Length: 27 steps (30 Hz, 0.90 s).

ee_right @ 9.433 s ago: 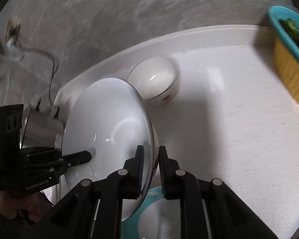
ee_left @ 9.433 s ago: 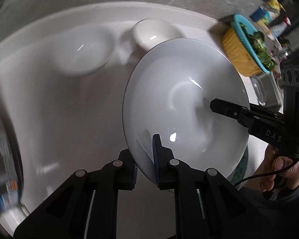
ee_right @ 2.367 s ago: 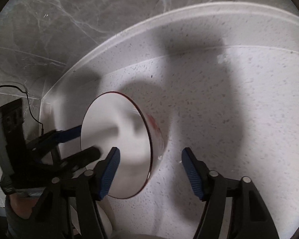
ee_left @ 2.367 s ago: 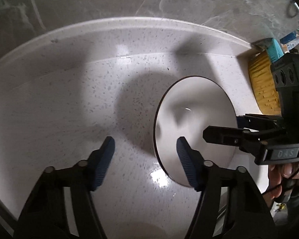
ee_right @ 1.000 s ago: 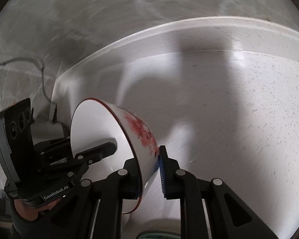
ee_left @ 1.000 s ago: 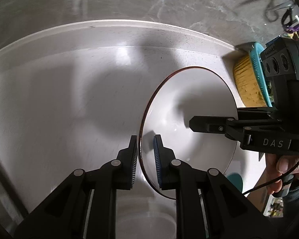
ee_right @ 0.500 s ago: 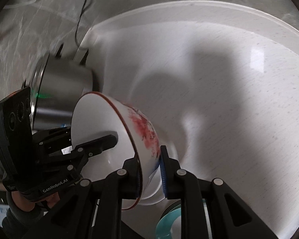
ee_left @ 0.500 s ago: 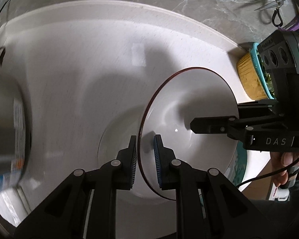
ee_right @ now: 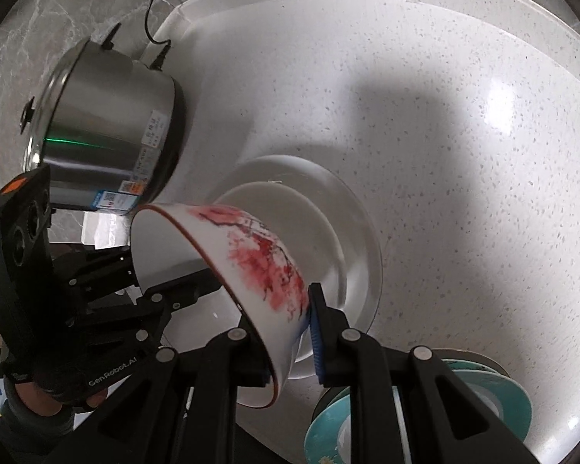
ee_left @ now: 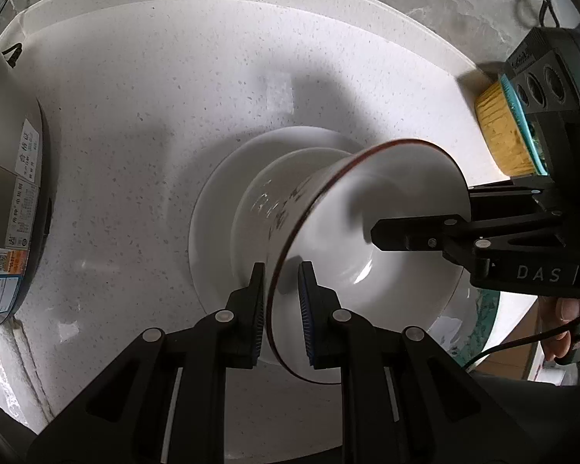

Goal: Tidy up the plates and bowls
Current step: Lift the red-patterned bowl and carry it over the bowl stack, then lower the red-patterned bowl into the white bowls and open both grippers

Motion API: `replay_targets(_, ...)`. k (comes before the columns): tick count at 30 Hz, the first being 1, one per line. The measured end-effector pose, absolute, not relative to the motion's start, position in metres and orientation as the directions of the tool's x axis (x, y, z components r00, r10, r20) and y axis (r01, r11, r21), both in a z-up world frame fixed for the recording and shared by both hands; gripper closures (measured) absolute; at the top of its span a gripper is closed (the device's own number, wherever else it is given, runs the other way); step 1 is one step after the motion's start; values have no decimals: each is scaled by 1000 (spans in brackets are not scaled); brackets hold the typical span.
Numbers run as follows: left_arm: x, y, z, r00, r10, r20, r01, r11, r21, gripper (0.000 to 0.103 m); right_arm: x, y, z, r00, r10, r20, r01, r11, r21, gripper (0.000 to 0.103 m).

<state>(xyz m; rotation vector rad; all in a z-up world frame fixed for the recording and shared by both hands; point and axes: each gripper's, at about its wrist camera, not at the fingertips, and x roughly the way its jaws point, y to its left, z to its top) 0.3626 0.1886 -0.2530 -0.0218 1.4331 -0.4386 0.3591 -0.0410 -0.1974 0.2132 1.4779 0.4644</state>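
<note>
Your left gripper [ee_left: 281,301] and right gripper [ee_right: 290,342] both clamp the red-flowered bowl's [ee_right: 251,266] rim, tilted over stacked white dishes [ee_right: 352,247]

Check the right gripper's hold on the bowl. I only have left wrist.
Observer: The right gripper is shut on the wall of the bowl, with one finger inside and the blue pad outside.
Operator: Any marking on that side?
Observer: A red blossom print covers the outer wall and runs down to the pad.
Operator: Is the pot to the left plugged in?
Observer: The pot has a black cord at its back, running up the wall. Where the cord ends is out of frame.
</note>
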Motion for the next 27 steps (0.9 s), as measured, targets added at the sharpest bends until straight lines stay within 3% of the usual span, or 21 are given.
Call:
replay_targets(13, 382, 172, -260, 128, -298, -946, 266, 929, -257, 83, 364, -30, -209, 22, 379, -925, -198, 909, 367, 88)
replay_targets(18, 378, 166, -255, 150, -349, -925, 269, 915, -301, 64, 369, -35, -211, 8, 391, -920, -188, 904, 383, 88)
replay_targets(27, 375, 169, -246, 220, -392, -893, 258, 907, -334, 51, 373, -39, -209, 9, 402, -916, -181, 901, 394, 84)
